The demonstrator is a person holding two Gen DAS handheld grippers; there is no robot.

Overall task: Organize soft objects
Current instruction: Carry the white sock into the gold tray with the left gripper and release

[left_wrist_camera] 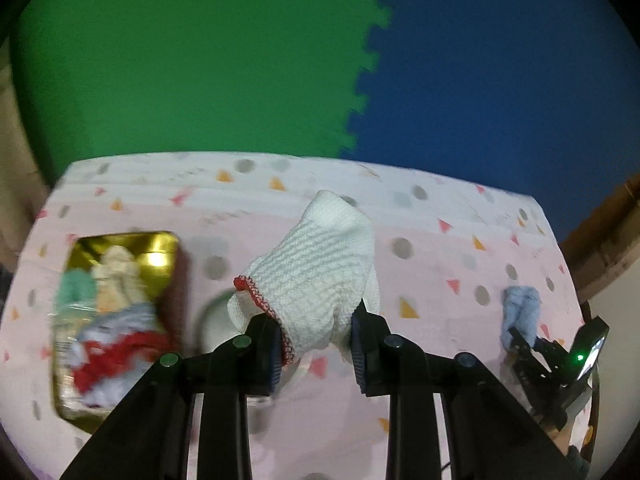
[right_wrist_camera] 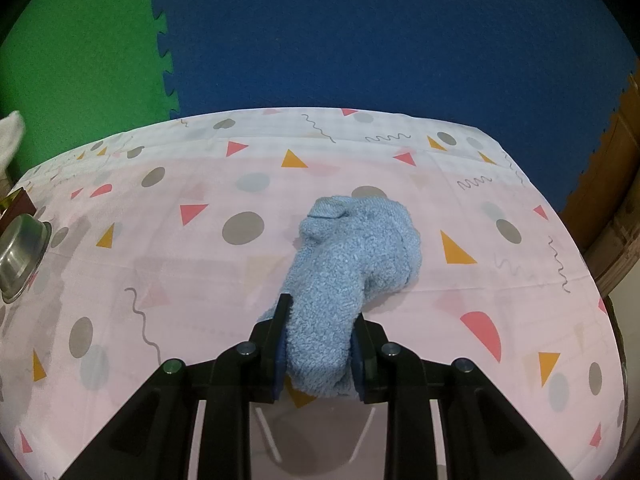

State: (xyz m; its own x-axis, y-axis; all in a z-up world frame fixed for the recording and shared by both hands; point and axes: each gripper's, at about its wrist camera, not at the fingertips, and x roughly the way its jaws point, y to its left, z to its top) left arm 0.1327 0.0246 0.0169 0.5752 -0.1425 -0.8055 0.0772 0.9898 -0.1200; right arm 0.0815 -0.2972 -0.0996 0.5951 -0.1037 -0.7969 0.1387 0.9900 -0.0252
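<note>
White glove (left_wrist_camera: pixel 320 264) pinched in left claw (left_wrist_camera: pixel 316 340), needing dropping into gold tin (left_wrist_camera: pixel 168 240); right claw (right_wrist_camera: pixel 320 352) gripping blue sock (right_wrist_camera: pixel 352 264).

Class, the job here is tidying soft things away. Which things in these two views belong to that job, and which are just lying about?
Part of the job:
- white knitted cloth, in the left claw
- blue towel, in the right claw
- gold tin already holding soft items

Just lying about:
- metal bowl
- patterned tablecloth
- foam mats behind
</note>
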